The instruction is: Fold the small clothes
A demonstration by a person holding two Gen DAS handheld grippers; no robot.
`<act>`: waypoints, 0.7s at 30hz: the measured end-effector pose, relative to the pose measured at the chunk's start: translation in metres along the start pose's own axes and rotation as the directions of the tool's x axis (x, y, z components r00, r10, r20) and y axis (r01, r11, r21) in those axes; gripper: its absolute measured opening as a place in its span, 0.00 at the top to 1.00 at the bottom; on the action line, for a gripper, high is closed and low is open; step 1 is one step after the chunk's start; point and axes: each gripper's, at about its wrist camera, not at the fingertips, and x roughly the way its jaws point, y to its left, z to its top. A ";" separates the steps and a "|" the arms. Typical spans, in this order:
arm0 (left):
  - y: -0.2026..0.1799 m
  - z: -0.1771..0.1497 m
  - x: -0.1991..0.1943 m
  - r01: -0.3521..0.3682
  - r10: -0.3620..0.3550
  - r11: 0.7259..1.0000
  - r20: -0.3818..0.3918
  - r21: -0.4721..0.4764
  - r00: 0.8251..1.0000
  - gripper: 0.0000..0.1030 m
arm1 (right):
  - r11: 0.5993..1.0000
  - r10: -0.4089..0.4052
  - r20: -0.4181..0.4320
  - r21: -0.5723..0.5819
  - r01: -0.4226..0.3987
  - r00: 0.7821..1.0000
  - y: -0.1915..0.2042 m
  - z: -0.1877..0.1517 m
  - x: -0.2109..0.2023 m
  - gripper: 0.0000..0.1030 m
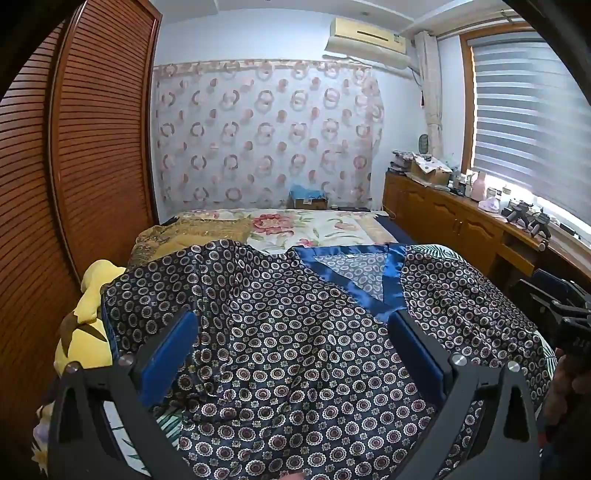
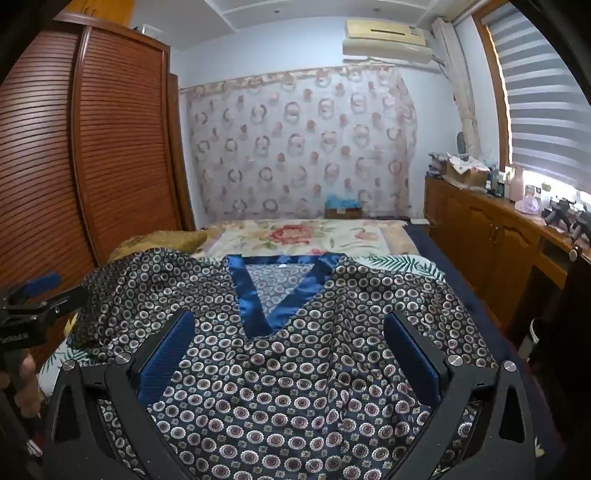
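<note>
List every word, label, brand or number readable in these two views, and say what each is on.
White lettering on the left gripper's black body: too blurred to read.
Small tag inside the shirt's collar: too small to read.
Sticker on the air conditioner: too small to read.
Label on the cardboard box past the bed: blurred, unreadable.
No text reads clearly.

shirt [image 2: 295,369] on bed [image 2: 314,232], wardrobe [image 2: 92,147] left

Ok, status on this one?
Left gripper and right gripper open, empty. Patterned top spread flat on bed, unfolded. Nothing in the way.
</note>
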 end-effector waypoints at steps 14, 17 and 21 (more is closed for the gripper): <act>0.005 0.003 -0.004 -0.007 0.007 1.000 0.006 0.008 1.000 0.00 | 1.000 0.002 0.001 0.006 -0.002 1.000 -0.005 0.002 -0.003 0.00; 0.004 0.004 -0.004 -0.009 0.009 1.000 0.007 0.010 1.000 0.00 | 1.000 0.001 0.002 0.005 -0.001 1.000 -0.005 0.002 -0.003 0.00; 0.003 0.005 -0.008 -0.017 0.017 1.000 0.016 0.010 1.000 0.00 | 1.000 0.004 0.001 0.004 -0.004 1.000 -0.005 0.002 -0.003 0.00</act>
